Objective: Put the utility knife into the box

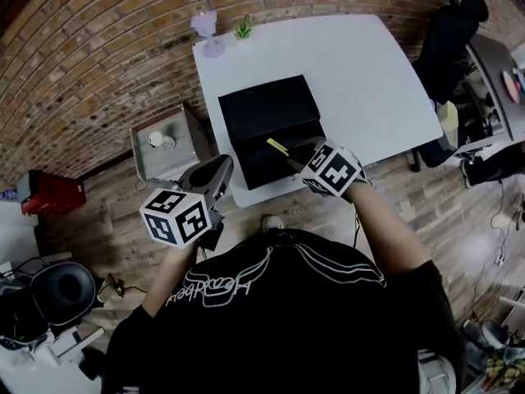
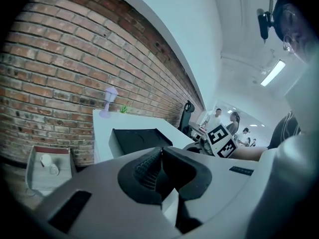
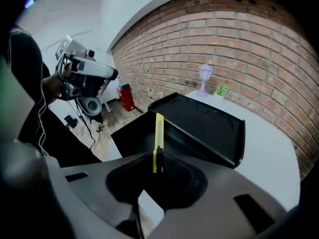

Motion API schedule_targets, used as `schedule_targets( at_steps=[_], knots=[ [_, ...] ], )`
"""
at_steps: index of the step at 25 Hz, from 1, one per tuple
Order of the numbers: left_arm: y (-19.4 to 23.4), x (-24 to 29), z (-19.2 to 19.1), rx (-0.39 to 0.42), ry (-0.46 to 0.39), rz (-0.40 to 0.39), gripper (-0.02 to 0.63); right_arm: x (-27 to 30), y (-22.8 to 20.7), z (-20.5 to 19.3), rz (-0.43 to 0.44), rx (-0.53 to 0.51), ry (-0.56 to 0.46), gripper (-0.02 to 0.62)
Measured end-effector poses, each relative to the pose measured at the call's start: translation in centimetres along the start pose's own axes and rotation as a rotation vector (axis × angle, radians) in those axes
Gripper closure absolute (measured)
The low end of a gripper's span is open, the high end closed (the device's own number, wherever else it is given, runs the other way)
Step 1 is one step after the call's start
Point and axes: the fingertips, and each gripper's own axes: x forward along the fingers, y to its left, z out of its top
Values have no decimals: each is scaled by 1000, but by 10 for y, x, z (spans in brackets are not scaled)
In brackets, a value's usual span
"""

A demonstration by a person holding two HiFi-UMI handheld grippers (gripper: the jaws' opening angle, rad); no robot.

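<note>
A yellow utility knife (image 3: 159, 139) sticks out from between the jaws of my right gripper (image 3: 158, 169), which is shut on it. In the head view the knife (image 1: 277, 147) hangs over the open black box (image 1: 261, 161) at the near edge of the white table (image 1: 361, 80), with the right gripper (image 1: 302, 159) at the box's right side. The box's lid (image 3: 209, 126) stands open behind the tray. My left gripper (image 2: 160, 171) is held off the table to the left, low and away from the box (image 2: 137, 138), its jaws closed with nothing between them.
A small lilac lamp (image 1: 207, 31) and a green plant (image 1: 244, 29) stand at the table's far edge by the brick wall. A grey bin (image 1: 168, 144) sits on the floor left of the table. Black office chair (image 1: 447, 31) at right.
</note>
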Motion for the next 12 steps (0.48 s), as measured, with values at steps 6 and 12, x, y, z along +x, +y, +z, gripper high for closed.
schedule_targets(
  at_steps=[6,12],
  knots=[
    [16,3,-11,-46,-4,25,569,32,-9,-19,21,-105,176,529],
    [27,6,-19,-76,-8,39,569,54,-24,-29,-6,-173,293,529]
  ],
)
